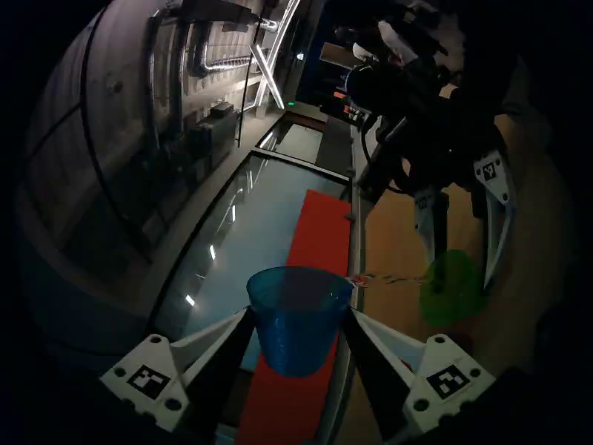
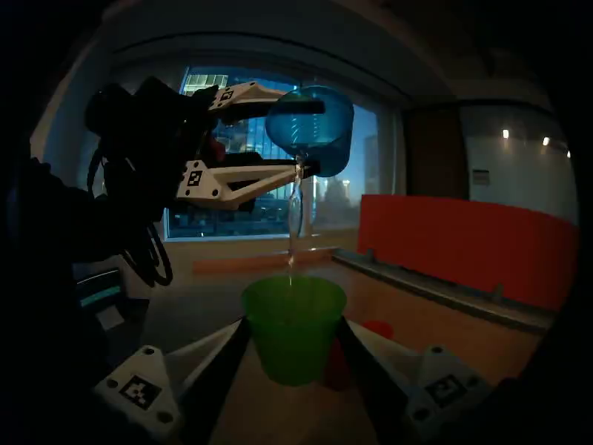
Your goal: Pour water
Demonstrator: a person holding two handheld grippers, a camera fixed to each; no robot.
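2 cups, 1 per gripper. The left gripper's fingers pinch a blue cup, tipped on its side with its long axis near level. It is above the upright green cup, which the right gripper's fingers pinch. The right gripper view shows 1 thin water stream falling between them. The left gripper view shows the worktop below.
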